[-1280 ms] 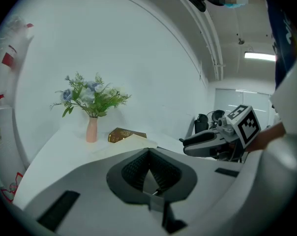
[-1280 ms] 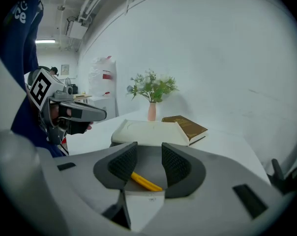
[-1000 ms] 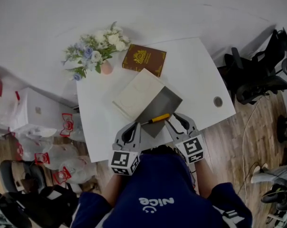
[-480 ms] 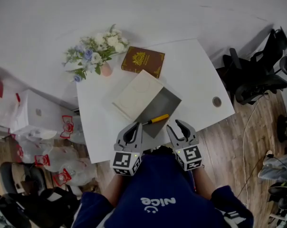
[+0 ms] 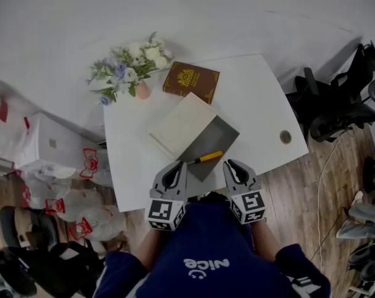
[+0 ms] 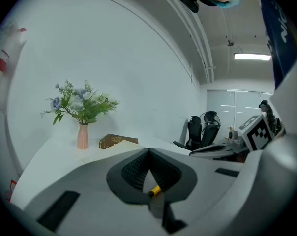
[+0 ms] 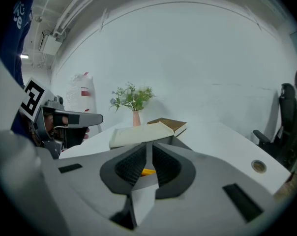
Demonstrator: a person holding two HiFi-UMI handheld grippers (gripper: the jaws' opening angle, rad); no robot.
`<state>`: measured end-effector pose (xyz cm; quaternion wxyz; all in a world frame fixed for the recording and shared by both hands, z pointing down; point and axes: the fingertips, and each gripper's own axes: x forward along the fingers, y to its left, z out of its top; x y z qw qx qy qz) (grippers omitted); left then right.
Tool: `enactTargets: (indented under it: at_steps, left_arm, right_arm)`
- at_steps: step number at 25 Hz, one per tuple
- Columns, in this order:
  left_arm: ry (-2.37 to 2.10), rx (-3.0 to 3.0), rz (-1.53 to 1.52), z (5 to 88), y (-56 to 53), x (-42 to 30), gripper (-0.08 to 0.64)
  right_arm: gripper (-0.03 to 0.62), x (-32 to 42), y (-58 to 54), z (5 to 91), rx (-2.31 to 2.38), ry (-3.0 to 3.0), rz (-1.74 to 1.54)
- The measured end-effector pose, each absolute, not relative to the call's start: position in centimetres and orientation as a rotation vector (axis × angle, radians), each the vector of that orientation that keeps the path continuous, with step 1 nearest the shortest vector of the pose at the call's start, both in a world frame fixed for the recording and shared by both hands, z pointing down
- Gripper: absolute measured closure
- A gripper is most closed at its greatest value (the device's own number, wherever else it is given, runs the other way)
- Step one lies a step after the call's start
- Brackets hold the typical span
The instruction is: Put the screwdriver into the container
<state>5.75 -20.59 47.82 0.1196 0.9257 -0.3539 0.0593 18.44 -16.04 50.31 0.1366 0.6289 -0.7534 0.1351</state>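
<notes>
On a white table (image 5: 256, 98) over a wood floor, a grey container (image 5: 223, 134) sits near the front edge. Its cream lid (image 5: 181, 124) is slid off toward the far left and covers only part of it. Behind them lie a brown book (image 5: 191, 81) and, at the far left corner, flowers (image 5: 128, 64) in a pink vase (image 5: 142, 90). Dark chairs (image 5: 336, 101) stand to the right of the table.

Both grippers hover side by side just short of the container's near end, apart from it and from each other. The left gripper (image 5: 177, 164) has its fingers closed tip to tip, and nothing is caught in them. The right gripper (image 5: 230, 164) has just been closing. Its fingers now stand a narrow slit apart, with nothing in the slit.

The screwdriver (image 5: 207, 157), yellow-handled with a dark shaft, lies in the uncovered grey opening of the container at its near end, crosswise to the grippers. Neither gripper touches it. Each gripper view shows a bit of the yellow handle beyond the closed-in fingers.
</notes>
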Motion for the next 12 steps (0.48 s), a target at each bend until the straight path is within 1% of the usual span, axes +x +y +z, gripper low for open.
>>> enactTargets:
  at_steps: [5, 12]
  left_arm:
    - [-1.043, 2.699, 0.187, 48.0, -20.7, 5.5, 0.545]
    - [-1.055, 2.688, 0.198, 48.1, -20.8, 5.1, 0.546]
  right_arm:
    - [0.562, 18.3, -16.4, 50.3, 1.810, -2.185, 0.389]
    - [0.571, 17.2, -16.8, 50.4, 1.764, -2.211, 0.386]
